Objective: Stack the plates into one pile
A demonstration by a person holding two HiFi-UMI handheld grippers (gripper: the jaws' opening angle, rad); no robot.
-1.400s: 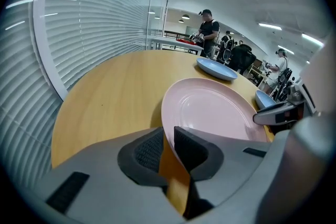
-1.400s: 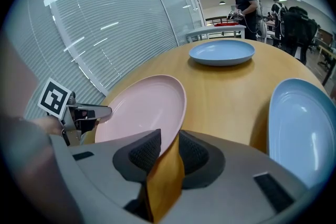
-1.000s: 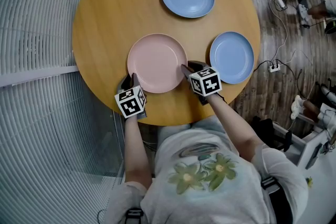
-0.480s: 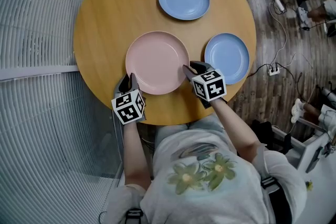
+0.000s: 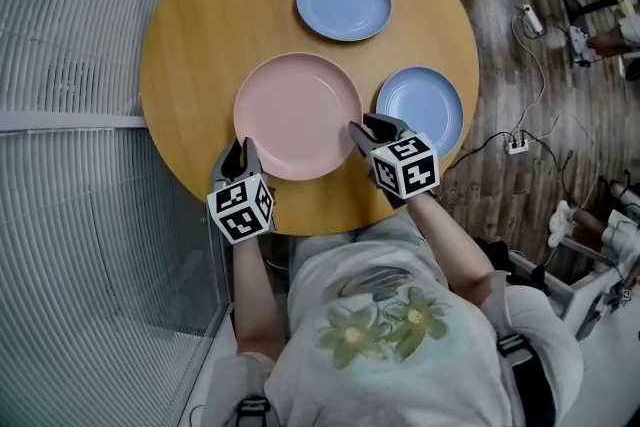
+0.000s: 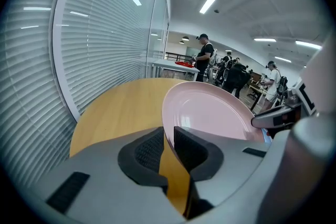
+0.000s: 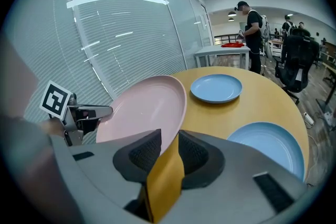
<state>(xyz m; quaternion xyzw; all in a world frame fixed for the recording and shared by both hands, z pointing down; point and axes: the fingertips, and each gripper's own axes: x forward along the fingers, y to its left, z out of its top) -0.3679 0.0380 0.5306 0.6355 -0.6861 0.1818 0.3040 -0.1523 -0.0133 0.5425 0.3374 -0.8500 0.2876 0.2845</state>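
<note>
Edges of pink plate [image 5: 298, 110] clamped by left hand-held gripper [image 5: 240, 147] and right hand-held gripper [image 5: 362, 128], blue plates [image 5: 420, 107] apart.

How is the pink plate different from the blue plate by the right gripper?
The pink plate looks bigger than the blue plate. The pink plate is pinched at its rim by the left gripper and right gripper; the blue plate lies untouched on the table. Both are round and empty.

Table [image 5: 190, 45], contents:
- large plate [image 5: 297, 115], over the middle, toward the near edge; left gripper [image 5: 240, 150] on its near-left rim, right gripper [image 5: 358, 130] on its right rim
- small plate [image 5: 343, 2], by the far edge
- second small plate [image 5: 420, 110], by the right edge, just beside the right gripper
</note>
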